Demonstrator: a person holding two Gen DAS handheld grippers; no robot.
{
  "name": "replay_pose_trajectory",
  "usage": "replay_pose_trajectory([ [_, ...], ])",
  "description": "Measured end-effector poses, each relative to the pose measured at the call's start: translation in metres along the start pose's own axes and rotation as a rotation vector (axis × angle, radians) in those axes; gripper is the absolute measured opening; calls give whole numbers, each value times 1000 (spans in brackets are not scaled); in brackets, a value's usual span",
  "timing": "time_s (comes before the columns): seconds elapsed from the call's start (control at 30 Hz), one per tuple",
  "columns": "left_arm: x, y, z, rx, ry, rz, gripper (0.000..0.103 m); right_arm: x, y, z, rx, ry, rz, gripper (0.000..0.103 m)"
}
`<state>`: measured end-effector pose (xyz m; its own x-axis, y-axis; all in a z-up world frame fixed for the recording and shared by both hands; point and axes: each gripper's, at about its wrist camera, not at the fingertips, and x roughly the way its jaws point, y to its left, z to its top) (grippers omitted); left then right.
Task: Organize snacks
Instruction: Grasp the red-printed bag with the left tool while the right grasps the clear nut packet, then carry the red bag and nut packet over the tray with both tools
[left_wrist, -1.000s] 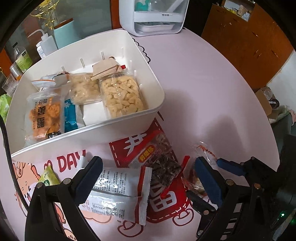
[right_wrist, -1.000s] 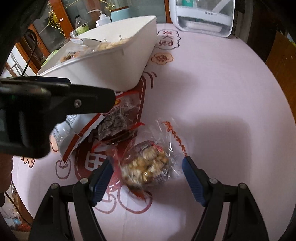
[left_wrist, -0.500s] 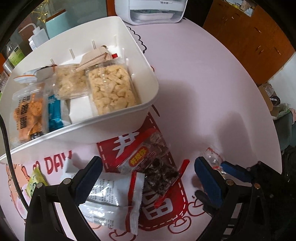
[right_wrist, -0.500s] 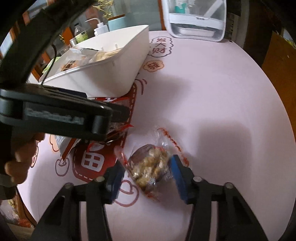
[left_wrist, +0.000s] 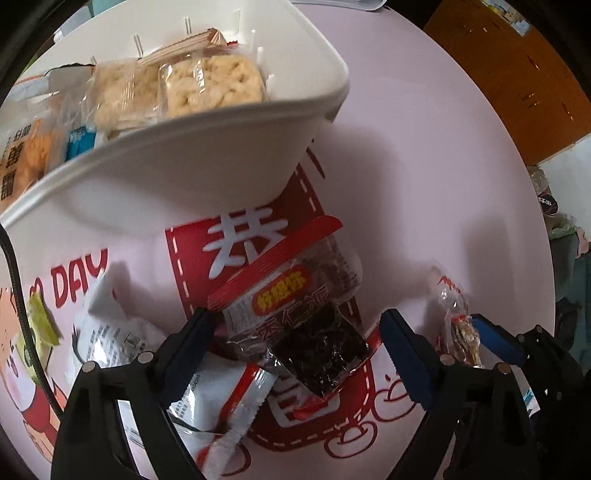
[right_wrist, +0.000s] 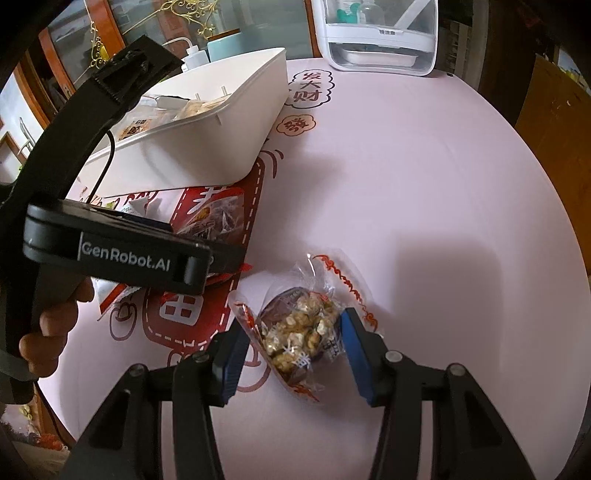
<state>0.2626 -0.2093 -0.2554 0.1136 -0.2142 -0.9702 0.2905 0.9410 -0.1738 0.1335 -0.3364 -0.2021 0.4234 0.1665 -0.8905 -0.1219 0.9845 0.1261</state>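
Note:
My right gripper (right_wrist: 293, 349) is shut on a clear packet of nut brittle (right_wrist: 299, 334), pinched between its blue pads just above the pink tablecloth; the packet also shows in the left wrist view (left_wrist: 463, 334). My left gripper (left_wrist: 299, 339) is open, its fingers either side of a red-edged dark snack packet (left_wrist: 295, 306) that lies on the table. A white and red packet (left_wrist: 207, 398) lies under my left finger. The white bin (left_wrist: 207, 155) holds several packed snacks and stands just behind; it also shows in the right wrist view (right_wrist: 207, 122).
A small green packet (left_wrist: 40, 325) lies at the left on the table. A white appliance (right_wrist: 380, 33) stands at the table's far edge. A squeeze bottle (right_wrist: 194, 55) and a teal container stand behind the bin. The left gripper's body (right_wrist: 110, 247) crosses the right wrist view.
My right gripper has closed on the nut brittle packet. My left gripper has moved forward and down around the dark snack packet, nearer the bin.

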Motion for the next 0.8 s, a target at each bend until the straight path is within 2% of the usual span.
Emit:
replay_pose_trajectory([
  [0.3, 3, -10, -11, -16, 60, 37, 94, -1, 0, -3, 15, 4, 2, 50],
  [0.4, 3, -19, -28, 9, 72, 68, 91, -2, -1, -5, 28, 1, 7, 50],
  [0.43, 2, -22, -30, 22, 60, 84, 87, -2, -2, -5, 32, 1, 8, 50],
  [0.47, -1, -27, -33, 34, 41, 95, 72, -2, -3, -6, 37, 1, 10, 50],
  [0.5, -5, -30, -35, 50, 18, 89, 44, -2, -3, -6, 39, 0, 11, 50],
  [0.53, -8, -32, -36, 51, 16, 63, 26, -2, -3, -7, 42, 0, 11, 50],
  [0.57, -8, -31, -38, 40, 35, 32, 20, -2, -3, -7, 45, 0, 11, 50],
  [0.8, -13, -22, -46, 14, 47, -14, 19, -7, 2, -9, 64, -3, 29, 50],
])
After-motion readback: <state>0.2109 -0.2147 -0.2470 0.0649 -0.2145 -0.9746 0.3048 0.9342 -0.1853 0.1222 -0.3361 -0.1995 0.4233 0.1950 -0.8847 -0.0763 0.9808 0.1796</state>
